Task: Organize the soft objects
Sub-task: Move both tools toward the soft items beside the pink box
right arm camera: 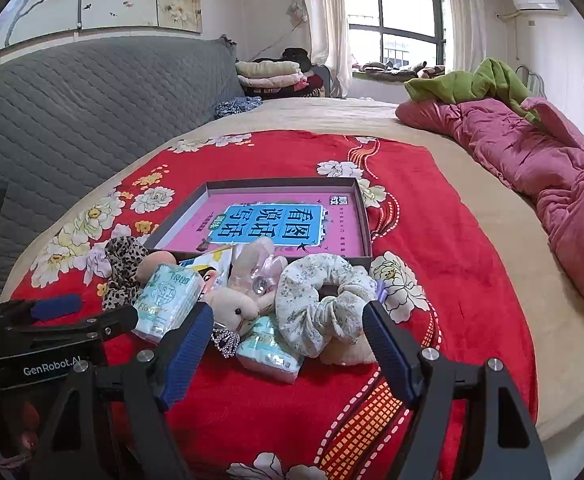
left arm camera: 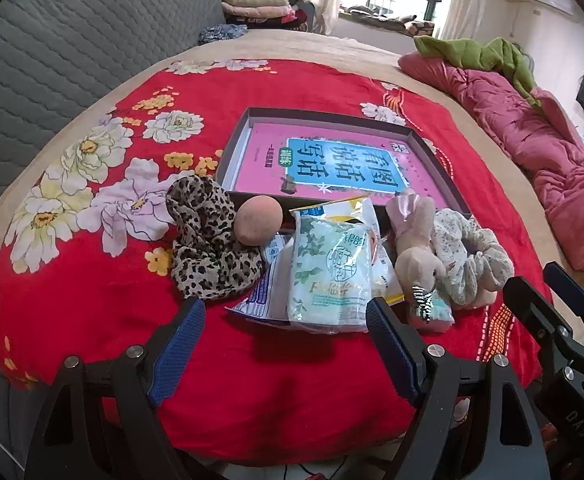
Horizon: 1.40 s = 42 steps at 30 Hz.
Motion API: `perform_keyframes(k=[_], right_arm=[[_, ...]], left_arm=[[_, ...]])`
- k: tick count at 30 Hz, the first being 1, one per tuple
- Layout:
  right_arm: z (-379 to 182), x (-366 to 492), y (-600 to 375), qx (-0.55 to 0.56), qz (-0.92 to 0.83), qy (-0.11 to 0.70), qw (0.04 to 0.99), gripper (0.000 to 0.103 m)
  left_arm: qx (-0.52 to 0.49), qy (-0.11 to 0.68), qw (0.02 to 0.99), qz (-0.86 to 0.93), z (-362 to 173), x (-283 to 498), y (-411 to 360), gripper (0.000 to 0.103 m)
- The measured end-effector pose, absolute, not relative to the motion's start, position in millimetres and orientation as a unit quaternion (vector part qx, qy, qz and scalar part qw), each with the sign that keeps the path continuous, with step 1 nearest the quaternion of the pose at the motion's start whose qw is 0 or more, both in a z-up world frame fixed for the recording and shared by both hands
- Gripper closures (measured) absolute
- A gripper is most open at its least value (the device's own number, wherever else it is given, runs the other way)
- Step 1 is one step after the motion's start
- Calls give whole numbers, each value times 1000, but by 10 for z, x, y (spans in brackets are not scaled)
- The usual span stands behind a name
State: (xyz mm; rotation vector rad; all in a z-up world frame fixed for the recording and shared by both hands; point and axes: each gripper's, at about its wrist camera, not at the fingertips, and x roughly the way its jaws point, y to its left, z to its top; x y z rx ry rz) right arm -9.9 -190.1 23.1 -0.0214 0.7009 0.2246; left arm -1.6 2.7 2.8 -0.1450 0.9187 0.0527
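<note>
Both hand-held grippers [left arm camera: 286,312] [right arm camera: 288,320] wide open, empty.

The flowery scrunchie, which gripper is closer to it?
Right. The right gripper hovers open just in front of the flowery scrunchie; the left gripper is off to its left, before the tissue pack.

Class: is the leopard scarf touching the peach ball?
Touching. The left wrist view shows the ball resting against the scarf's folds with no gap.
</note>
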Motion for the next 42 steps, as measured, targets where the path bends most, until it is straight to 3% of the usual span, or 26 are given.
perform_keyframes(k=[42], right_arm=[[245, -94, -1947, -6, 104, 342, 934, 27]], left_arm=[[-68, 439, 895, 28, 42, -19, 47, 20]])
